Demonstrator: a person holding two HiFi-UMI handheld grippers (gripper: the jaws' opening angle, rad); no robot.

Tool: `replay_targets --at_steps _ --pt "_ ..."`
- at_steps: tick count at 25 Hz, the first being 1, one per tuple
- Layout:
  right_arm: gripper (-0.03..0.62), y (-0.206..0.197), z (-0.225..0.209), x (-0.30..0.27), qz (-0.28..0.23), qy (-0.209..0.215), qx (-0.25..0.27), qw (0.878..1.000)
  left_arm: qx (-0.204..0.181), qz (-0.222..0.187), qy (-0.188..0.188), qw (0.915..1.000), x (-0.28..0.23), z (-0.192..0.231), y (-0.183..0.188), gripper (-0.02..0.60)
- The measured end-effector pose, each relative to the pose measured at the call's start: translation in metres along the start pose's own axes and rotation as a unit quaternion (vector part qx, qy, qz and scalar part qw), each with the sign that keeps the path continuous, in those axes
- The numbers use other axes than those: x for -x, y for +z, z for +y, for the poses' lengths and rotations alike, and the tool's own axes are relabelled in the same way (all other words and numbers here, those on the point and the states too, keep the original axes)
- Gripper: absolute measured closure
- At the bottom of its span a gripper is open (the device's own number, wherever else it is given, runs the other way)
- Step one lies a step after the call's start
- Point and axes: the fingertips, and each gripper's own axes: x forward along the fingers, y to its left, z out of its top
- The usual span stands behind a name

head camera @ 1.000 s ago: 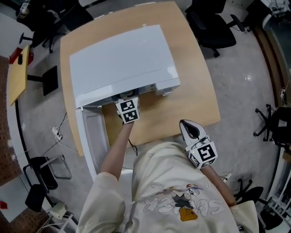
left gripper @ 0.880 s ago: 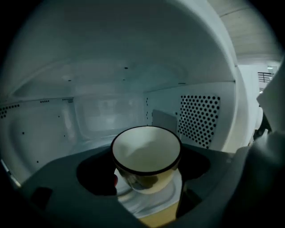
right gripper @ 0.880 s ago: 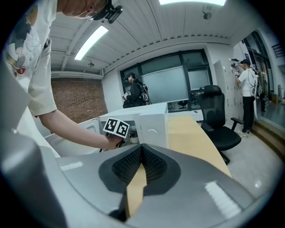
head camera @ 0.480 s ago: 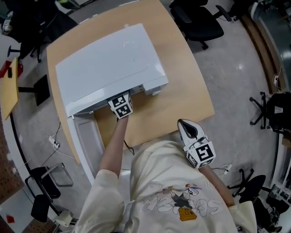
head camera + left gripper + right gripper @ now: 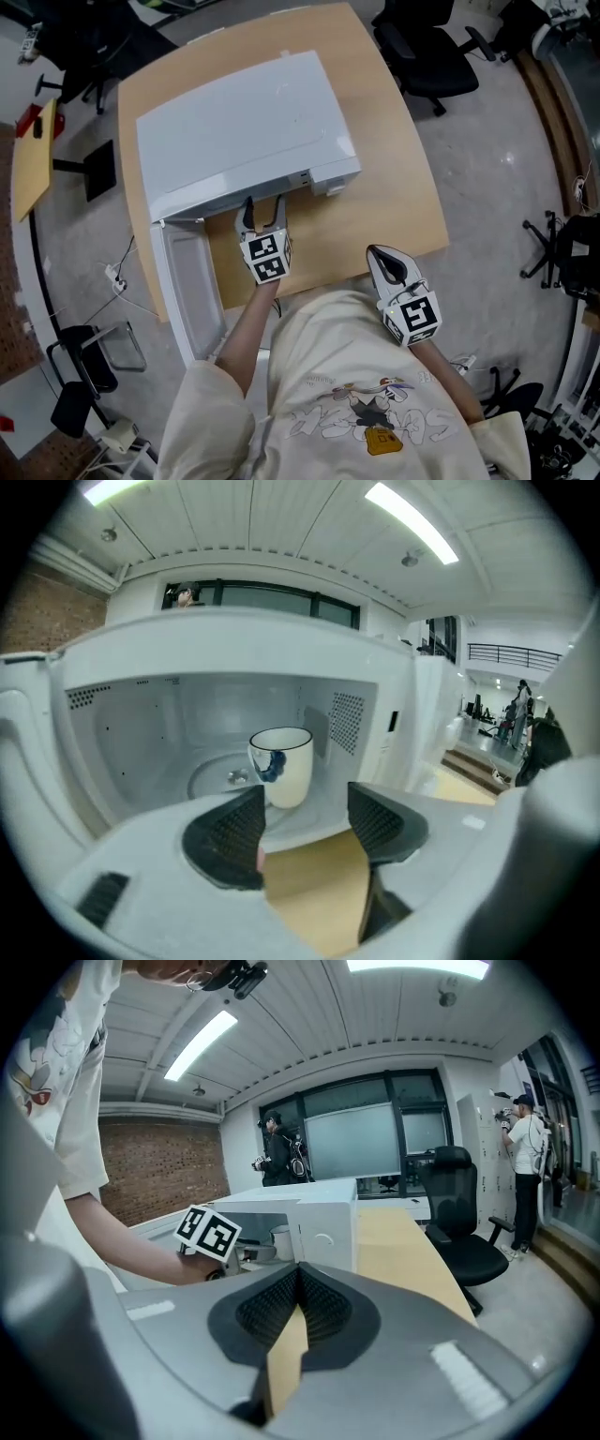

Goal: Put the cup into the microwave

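A white cup point(image 5: 281, 766) with a blue mark and a dark rim stands upright on the glass turntable inside the white microwave point(image 5: 239, 131), whose door point(image 5: 187, 286) hangs open at the left. My left gripper point(image 5: 263, 208) is just outside the oven's mouth and points in at the cup, a short way back from it. Its jaws are closing with nothing between them, and only bare table shows in the gap point(image 5: 305, 808). My right gripper point(image 5: 380, 255) rests shut and empty near the table's front edge, its pads together point(image 5: 298, 1283). The cup point(image 5: 279, 1241) also shows in the right gripper view.
The microwave sits on a light wooden table point(image 5: 394, 197). Black office chairs point(image 5: 431, 47) stand beyond the far right corner. Grey floor surrounds the table, with a cable and stool point(image 5: 89, 352) at the left. People stand in the room's background point(image 5: 527, 1162).
My left gripper has drawn back out of the microwave's mouth toward the person, and its fingers now show outside the oven. The right gripper has stayed put.
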Motion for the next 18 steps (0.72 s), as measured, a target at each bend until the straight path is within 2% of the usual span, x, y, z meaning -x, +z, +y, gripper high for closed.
replay_targets --at_steps 3,6,14,18 --pt "0.589 0.007 0.005 -0.006 -0.006 0.012 0.001 1.000 -0.002 -0.008 -0.008 0.9999 0.041 -0.015 0.005 0.445" --pt "0.589 0.010 0.010 -0.013 -0.014 0.024 0.002 1.000 -0.002 -0.005 -0.011 0.9999 0.071 -0.026 0.005 0.577" --pt "0.589 0.012 0.019 -0.023 -0.022 0.040 0.002 0.999 0.010 0.009 -0.061 0.9980 0.104 -0.052 0.001 0.575" --pt "0.589 0.011 0.026 -0.023 -0.020 0.043 0.005 0.999 0.009 0.001 -0.073 0.9973 0.113 -0.056 0.005 0.575"
